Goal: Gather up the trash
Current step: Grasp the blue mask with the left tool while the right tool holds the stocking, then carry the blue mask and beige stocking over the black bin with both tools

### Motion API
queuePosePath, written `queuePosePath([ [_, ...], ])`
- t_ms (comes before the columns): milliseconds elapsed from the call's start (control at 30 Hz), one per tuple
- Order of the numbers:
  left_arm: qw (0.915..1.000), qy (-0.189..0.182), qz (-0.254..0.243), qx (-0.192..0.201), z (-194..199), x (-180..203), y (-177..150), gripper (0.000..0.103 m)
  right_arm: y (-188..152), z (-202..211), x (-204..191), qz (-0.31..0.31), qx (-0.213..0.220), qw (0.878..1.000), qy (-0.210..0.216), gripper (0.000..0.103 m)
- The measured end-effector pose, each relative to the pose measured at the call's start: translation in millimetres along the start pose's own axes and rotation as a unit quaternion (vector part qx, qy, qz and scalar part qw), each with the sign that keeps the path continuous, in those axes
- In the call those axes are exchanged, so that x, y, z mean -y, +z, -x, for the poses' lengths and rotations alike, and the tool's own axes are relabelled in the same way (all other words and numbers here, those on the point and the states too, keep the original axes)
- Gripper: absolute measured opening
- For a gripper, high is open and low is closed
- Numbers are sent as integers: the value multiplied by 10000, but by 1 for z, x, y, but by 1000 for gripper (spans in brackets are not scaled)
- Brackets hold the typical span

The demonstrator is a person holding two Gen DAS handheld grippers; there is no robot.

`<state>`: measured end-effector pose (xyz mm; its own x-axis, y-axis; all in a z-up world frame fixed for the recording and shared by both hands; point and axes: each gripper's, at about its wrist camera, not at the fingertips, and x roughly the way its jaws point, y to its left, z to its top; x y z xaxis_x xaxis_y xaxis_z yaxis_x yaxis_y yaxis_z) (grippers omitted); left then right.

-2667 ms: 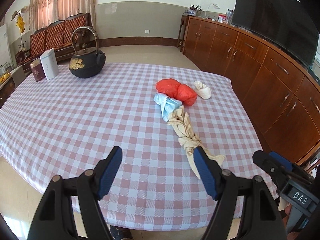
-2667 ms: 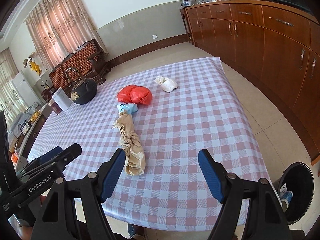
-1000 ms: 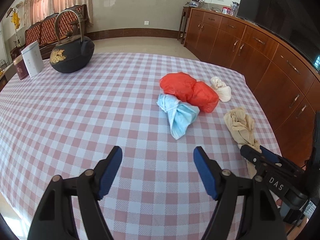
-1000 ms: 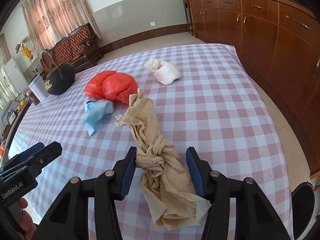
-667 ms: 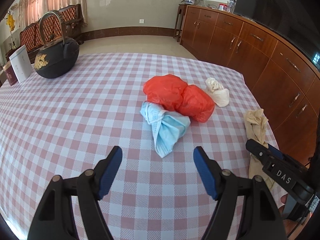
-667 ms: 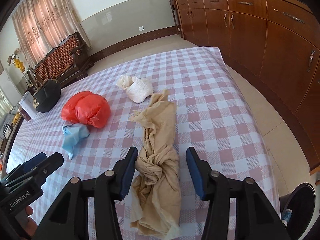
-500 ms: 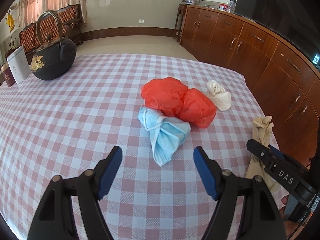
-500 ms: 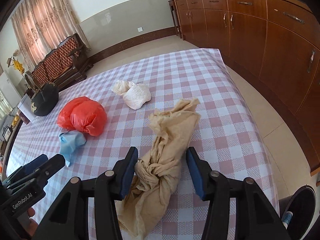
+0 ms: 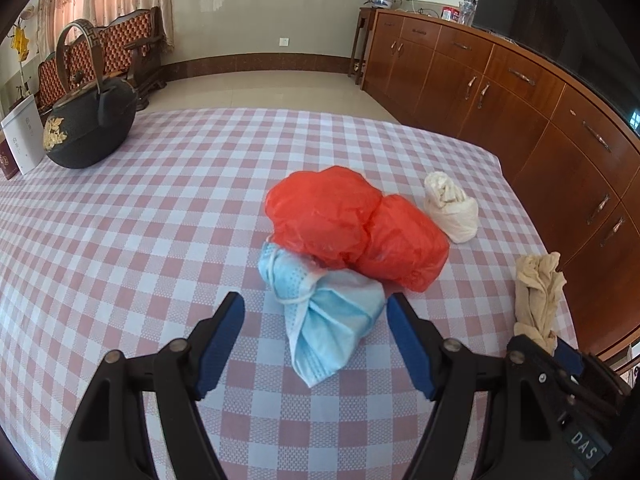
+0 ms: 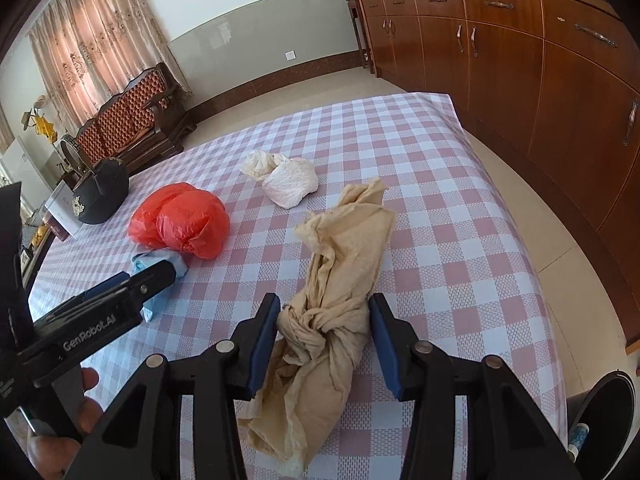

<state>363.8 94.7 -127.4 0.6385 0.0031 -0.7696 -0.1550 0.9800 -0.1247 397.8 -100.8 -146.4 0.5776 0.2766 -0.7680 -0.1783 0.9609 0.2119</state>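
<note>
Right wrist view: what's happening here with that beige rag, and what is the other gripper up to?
A person with two handheld grippers is clearing trash off a checked table. The right gripper has just been closing on the knotted beige cloth, whose knot sits between its pads. The left gripper is open around the crumpled blue face mask without touching it. A red plastic bag and a white wad lie on the cloth untouched, and a black bin stands by the table's corner.
</note>
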Motion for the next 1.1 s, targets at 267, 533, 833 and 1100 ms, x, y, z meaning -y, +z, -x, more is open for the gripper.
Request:
queuePosePath([
  [267, 10000, 34, 56, -28, -7, -2, -1, 74, 7, -8, -1, -45, 93, 9998, 153, 39],
  [533, 10000, -34, 79, -6, -7, -5, 0, 45, 21, -19, 3, -260, 9, 9992, 305, 39],
  [833, 9998, -132, 71, 114, 16, -6, -11, 22, 15, -8, -4, -200, -23, 9990, 410, 39],
  [1100, 9994, -271, -34, 220, 56, -5, -24, 21, -1, 22, -4, -318, -32, 9977, 597, 39],
])
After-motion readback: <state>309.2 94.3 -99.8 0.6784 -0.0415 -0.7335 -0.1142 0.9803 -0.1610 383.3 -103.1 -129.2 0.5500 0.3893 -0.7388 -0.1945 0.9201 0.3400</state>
